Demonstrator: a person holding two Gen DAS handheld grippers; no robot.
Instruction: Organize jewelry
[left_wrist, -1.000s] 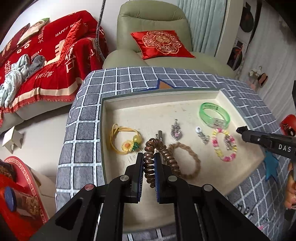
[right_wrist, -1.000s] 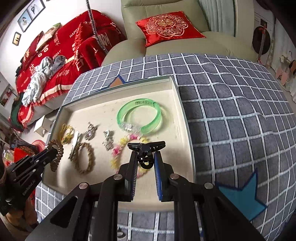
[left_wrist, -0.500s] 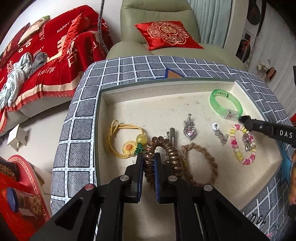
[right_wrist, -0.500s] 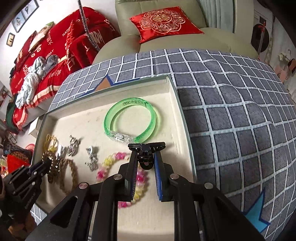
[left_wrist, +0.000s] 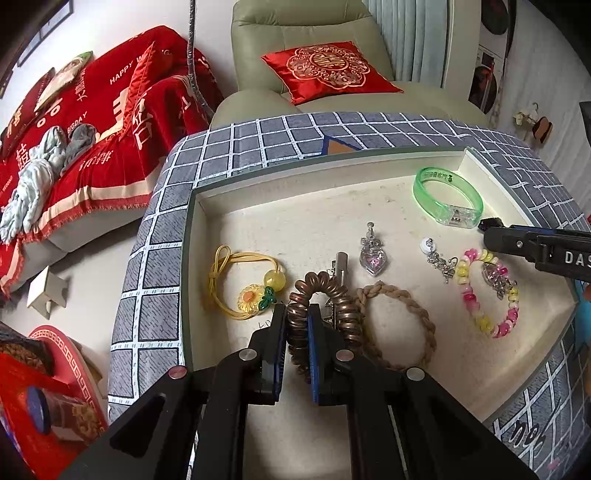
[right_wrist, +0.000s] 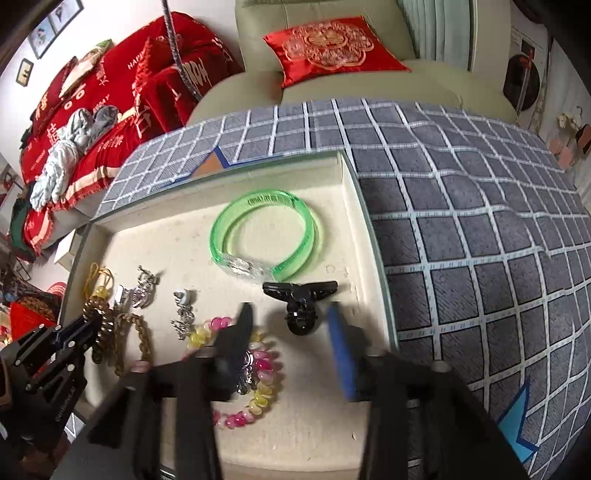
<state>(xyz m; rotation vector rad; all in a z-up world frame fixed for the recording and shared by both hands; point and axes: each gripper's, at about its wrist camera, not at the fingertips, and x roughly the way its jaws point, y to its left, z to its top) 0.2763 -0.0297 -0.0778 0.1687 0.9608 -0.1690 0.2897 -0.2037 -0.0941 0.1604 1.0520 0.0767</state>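
Black hair claw (right_wrist: 301, 308): seen lying on the tray floor (right_wrist: 332, 435), just below the green bangle (right_wrist: 266, 232), near the right wall.
Right gripper (right_wrist: 291, 339): jaws opening, claw between them, untouched by the pads.
Coil hair tie (left_wrist: 325, 306): pinched by the left gripper (left_wrist: 295, 332), draped over a metal clip (left_wrist: 340, 266).
Braided tie (left_wrist: 402, 325): laid just beside the coil.

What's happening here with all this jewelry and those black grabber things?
A person is sorting jewelry in a shallow tray with two hand-held tools. The left tool is clamped on a brown spiral hair tie. The right tool is opening, with a black claw clip lying loose between its fingers, beside a green bangle.
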